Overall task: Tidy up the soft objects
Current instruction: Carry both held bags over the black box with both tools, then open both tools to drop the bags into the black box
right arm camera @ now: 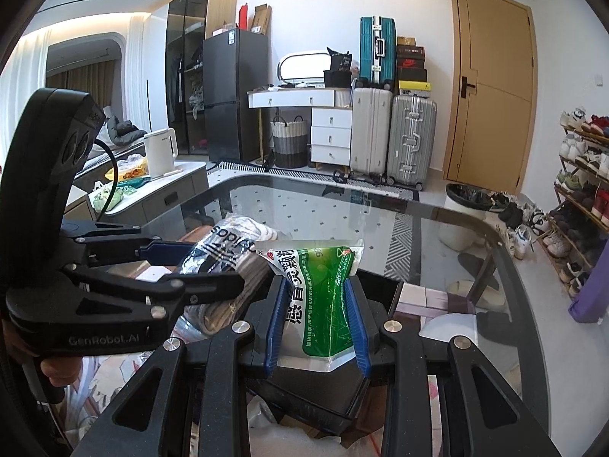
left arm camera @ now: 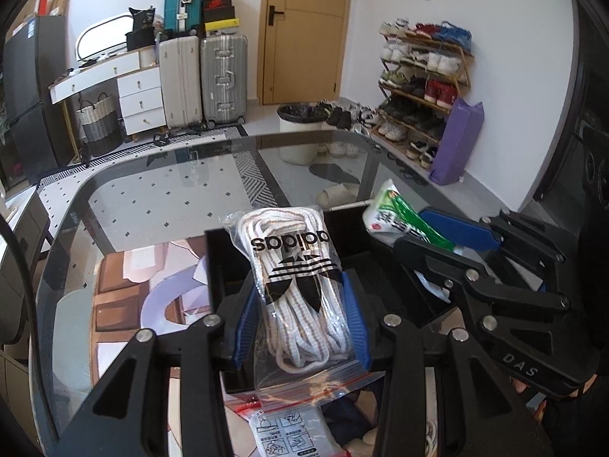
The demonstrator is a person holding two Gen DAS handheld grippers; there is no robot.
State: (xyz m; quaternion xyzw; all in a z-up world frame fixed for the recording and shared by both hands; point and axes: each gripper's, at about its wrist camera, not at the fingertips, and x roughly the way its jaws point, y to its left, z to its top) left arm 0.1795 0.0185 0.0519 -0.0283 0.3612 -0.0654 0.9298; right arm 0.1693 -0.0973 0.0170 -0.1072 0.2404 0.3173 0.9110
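Carry step, judged: laces bag (left arm camera: 295, 285) is clamped in L gripper (left arm camera: 300, 312), green pouch (right arm camera: 323, 297) in R gripper (right arm camera: 318, 323). Both are held over black tray (left arm camera: 384, 270); pouch at laces' 2 o'clock. Next: lowering, then release.

Black claw (left arm camera: 300, 320) — blue ribbed pads (left arm camera: 356, 316)

"adidas" is printed, upside down, on the laces bag (left arm camera: 300, 278); "GenRobot.AI" is read on the left gripper (right arm camera: 213, 266); "DAS" is marked on the right gripper (left arm camera: 441, 234).

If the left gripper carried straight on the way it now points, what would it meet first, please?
Probably the black tray just beneath and ahead; the left gripper, holding the laces bag, angles down into it, though depth is unclear.
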